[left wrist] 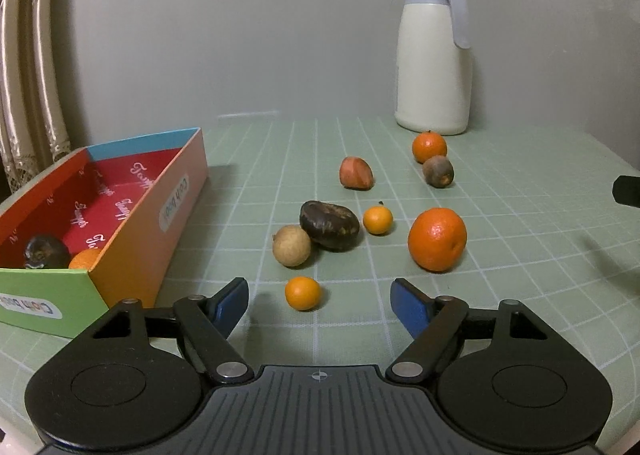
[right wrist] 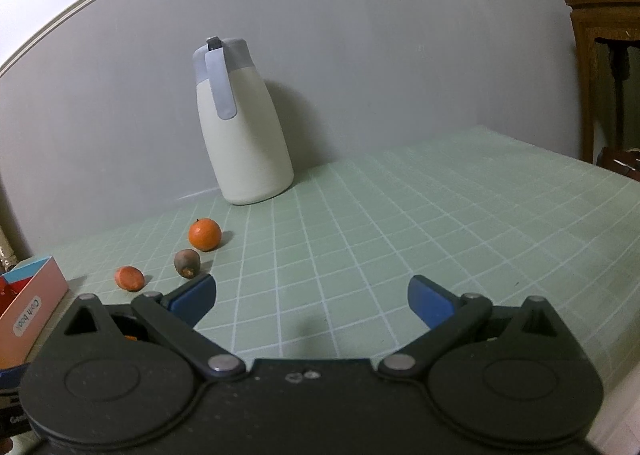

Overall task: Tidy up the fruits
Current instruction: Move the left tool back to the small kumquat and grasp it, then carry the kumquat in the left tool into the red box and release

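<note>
Left claw (left wrist: 319, 297) is spread wide, empty, with a small kumquat (left wrist: 303, 293) positioned between its fingers; right claw (right wrist: 312, 297) is likewise released above bare tabletop (right wrist: 440, 215).

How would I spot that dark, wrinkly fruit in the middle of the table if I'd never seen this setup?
Start from the colourful box on the left of the green gridded mat and look right. In the loose cluster, the dark brown fruit lies against a round tan fruit, with a small orange one on its other side. It is the cluster's only dark, oblong, wrinkled piece.
</note>
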The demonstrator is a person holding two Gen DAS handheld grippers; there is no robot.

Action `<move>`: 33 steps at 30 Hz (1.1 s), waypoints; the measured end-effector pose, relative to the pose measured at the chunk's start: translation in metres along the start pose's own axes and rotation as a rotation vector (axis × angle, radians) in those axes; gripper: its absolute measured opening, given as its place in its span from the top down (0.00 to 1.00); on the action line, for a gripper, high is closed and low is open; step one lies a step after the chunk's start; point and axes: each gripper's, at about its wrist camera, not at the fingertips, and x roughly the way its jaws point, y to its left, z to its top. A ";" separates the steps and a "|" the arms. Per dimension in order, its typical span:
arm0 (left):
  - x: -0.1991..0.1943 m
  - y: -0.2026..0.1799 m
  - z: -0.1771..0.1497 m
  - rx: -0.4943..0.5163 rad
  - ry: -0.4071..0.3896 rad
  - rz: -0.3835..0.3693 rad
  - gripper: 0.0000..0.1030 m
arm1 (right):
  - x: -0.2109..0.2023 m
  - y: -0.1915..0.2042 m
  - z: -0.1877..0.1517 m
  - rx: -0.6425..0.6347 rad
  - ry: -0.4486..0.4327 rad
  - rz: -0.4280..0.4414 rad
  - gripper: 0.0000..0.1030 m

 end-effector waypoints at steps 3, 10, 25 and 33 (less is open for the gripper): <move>0.002 -0.001 0.000 -0.005 0.004 -0.007 0.33 | 0.000 0.000 0.000 0.004 0.005 0.002 0.00; 0.005 -0.001 0.000 -0.032 -0.003 -0.021 0.46 | 0.001 0.000 0.000 0.013 0.015 0.004 0.00; 0.001 -0.003 -0.003 -0.020 -0.015 -0.025 0.81 | 0.003 0.000 -0.002 0.017 0.037 0.001 0.00; -0.008 -0.017 -0.010 0.072 -0.053 0.051 0.81 | 0.004 -0.002 -0.002 0.031 0.047 0.007 0.00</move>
